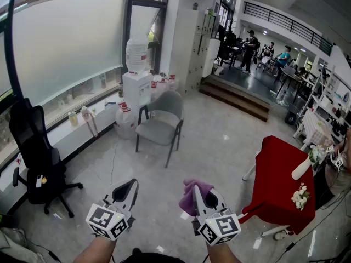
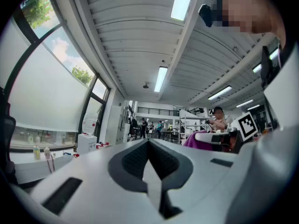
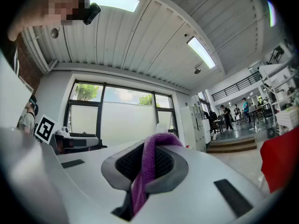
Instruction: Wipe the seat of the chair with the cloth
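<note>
Two grippers sit low in the head view, both held over the floor – pale, glossy tile with light glare on it. We read the left gripper as closed with nothing in it: in its own view the dark pads meet along one line. The right gripper is clamped on the cloth, a purple one; in the right gripper view it loops over the top of the pads and runs down the seam between them.

The chair is grey with dark legs. It stands well apart from both grippers, farther across the floor, and its seat is bare. The cloth is not touching it.

Room notes – a long window with a frosted blind runs along the left wall. A white water dispenser stands just behind the chair, and a black office chair is at far left. We note a table under a red cover at right, with white flowers beside it. Steps lead up to a raised area where several people stand among desks.
</note>
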The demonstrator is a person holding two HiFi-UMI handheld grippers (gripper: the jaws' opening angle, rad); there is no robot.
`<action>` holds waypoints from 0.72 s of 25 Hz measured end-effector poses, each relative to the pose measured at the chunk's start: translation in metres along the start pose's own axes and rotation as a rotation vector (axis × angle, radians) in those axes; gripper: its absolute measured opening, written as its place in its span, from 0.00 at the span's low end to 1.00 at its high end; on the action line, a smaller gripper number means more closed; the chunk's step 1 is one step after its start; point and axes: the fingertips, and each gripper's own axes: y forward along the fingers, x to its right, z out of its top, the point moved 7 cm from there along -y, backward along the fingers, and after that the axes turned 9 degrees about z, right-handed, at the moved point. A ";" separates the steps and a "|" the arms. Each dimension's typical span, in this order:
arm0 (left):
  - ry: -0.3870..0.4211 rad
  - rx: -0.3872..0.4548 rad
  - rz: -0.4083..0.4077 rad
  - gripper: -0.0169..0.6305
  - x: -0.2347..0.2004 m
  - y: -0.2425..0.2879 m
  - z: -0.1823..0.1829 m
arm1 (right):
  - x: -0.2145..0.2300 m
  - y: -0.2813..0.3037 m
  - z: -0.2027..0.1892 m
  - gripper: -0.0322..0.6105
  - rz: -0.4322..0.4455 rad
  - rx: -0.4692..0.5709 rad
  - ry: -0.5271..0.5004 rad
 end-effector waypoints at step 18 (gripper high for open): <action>-0.018 -0.011 -0.021 0.04 -0.017 -0.006 -0.002 | -0.017 0.018 -0.005 0.08 0.013 0.003 -0.001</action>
